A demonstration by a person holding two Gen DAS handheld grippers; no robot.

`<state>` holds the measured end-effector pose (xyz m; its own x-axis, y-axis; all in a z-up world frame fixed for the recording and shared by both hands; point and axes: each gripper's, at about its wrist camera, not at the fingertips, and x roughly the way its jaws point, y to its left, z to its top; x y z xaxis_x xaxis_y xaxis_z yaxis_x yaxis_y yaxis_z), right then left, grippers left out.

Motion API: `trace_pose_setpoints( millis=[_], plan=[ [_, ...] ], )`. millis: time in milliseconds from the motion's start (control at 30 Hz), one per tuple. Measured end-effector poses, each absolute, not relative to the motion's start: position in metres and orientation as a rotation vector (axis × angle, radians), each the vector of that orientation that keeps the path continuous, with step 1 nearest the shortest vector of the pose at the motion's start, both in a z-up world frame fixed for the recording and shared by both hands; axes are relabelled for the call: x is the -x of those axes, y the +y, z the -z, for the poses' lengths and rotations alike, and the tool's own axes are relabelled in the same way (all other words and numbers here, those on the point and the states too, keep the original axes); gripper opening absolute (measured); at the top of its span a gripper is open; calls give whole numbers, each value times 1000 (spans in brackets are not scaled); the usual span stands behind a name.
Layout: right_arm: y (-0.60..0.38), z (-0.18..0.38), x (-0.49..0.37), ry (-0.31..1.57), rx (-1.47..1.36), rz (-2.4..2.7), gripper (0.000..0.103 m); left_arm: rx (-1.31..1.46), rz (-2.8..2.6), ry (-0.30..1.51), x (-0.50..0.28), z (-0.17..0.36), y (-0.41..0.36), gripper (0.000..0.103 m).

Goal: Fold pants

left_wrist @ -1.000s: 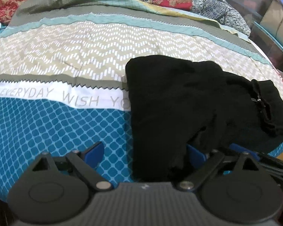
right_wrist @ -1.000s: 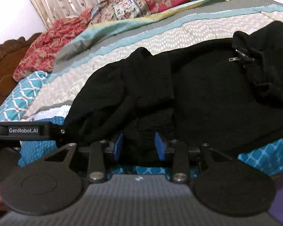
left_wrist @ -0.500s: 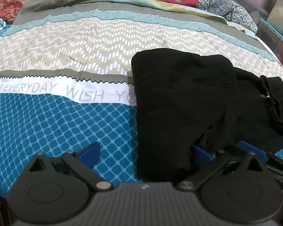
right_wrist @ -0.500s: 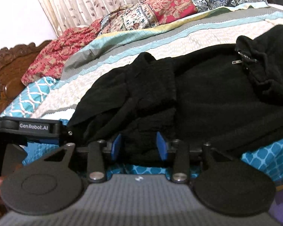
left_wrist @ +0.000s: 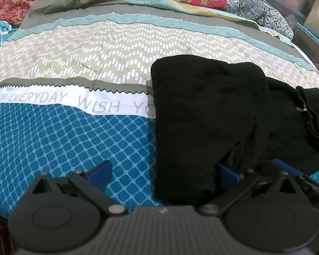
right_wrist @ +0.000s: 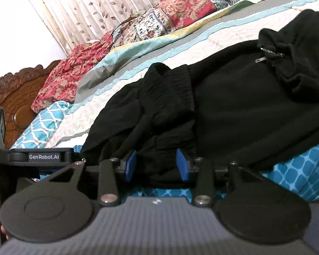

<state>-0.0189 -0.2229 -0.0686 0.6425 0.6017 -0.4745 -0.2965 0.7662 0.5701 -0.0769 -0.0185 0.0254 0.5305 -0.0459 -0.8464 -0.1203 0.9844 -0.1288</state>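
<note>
Black fleece, near edge: your right gripper (right_wrist: pixel 157 165) sits low at the bed's front, its blue pads (right_wrist: pixel 130 165) partway apart with a bunched hem of the pants (right_wrist: pixel 234 106) between them; you cannot tell whether they pinch the cloth or merely flank it.
Left gripper: your left gripper (left_wrist: pixel 161 174) is spread wide, one pad (left_wrist: pixel 100 170) over bare bedspread (left_wrist: pixel 63 140), the other tucked under the garment's near corner; it grips nothing.
Pants, position: they lie in a dark, already doubled bundle on the teal-check part of the bedspread, reaching across the lettered white band onto the beige chevron stripe, near the front edge.
Farther along: the waistband with its metal zipper pull (right_wrist: pixel 260 59) is heaped at the bundle's right end.
Background: patterned quilt (right_wrist: pixel 180 10) and carved wooden headboard (right_wrist: pixel 14 93) lie well beyond, leaf-print curtain (right_wrist: pixel 91 8) behind.
Step in hand: judging by the layers, you are mid-fold, taking hold of the near hem.
Next move: it likely calls for closing both grippers on the near edge and carrying it evenly over toward the far side, so the loose layers don't slide apart.
</note>
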Motion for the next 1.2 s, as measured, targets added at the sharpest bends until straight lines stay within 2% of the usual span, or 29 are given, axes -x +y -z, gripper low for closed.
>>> trace_pose_setpoints(
  millis=[333, 567, 733, 1100, 1200],
  plan=[
    [-224, 63, 28, 698, -484, -516, 45, 175, -29, 822, 118, -36, -18, 103],
    [-216, 33, 62, 524, -289, -328, 45, 128, -31, 791, 137, -32, -16, 103],
    [-212, 51, 38, 717, -293, -281, 48, 195, -36, 856, 132, -16, -5, 103],
    [-213, 53, 30, 753, -392, -285, 57, 179, -24, 897, 128, -5, -4, 103],
    [-215, 54, 27, 766, -417, -314, 68, 197, -11, 909, 125, -4, 0, 103]
  ],
)
